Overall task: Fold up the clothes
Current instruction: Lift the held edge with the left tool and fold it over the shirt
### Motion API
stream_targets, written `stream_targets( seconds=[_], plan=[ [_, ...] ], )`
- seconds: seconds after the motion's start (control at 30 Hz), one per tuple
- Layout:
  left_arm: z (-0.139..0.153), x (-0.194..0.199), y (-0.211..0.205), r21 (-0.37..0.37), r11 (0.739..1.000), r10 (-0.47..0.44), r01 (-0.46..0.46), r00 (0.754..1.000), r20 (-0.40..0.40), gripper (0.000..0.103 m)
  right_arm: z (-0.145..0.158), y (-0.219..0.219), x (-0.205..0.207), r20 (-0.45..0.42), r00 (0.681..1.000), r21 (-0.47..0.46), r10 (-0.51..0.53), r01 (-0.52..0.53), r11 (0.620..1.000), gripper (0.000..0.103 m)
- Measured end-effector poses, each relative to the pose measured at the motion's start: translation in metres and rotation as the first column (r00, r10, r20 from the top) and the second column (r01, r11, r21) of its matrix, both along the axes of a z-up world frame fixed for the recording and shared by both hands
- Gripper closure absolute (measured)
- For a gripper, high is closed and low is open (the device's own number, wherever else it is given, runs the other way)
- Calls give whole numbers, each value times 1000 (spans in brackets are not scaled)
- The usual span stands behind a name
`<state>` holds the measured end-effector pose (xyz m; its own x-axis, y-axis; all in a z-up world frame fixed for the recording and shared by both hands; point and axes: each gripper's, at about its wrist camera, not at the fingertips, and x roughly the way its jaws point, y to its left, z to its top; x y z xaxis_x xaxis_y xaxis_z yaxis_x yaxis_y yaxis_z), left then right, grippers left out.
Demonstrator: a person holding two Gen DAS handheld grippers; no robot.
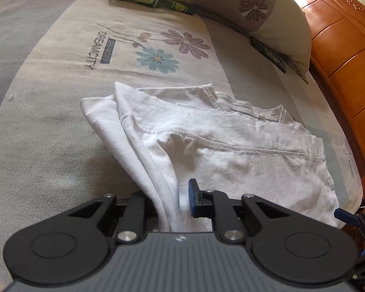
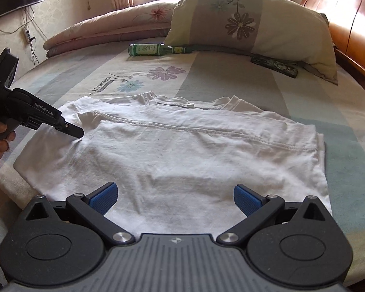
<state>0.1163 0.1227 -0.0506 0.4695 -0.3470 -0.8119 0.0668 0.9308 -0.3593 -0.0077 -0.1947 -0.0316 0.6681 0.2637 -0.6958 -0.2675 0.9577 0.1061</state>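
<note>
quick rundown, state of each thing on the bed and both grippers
left gripper: shut on the shirt's edge, lifting it
right gripper: open, holding nothing
shirt: partly folded, hem laid across the chest, collar showing behind
bottle: lying on its side, capped
pillow: propped against the headboard

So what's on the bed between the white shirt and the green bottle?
Only bare bedsheet with printed flowers and the word DREAMCITY lies between the shirt and the bottle. The right wrist view shows it best.
</note>
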Motion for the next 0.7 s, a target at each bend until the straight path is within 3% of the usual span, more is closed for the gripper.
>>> stream_targets(
  seconds=[0.2,0.47,0.7],
  plan=[
    [35,-2,-18,-21,998,-62,63,996,59,90,3,-15,-19,66,998,-43,-10,13,999,0],
    [79,0,-66,-67,985,-149,158,982,118,90,16,-47,-34,121,992,9,-46,46,999,0],
    [98,12,-126,-123,955,-252,270,957,141,90,18,-71,-44,137,985,16,-105,103,995,0]
  ],
)
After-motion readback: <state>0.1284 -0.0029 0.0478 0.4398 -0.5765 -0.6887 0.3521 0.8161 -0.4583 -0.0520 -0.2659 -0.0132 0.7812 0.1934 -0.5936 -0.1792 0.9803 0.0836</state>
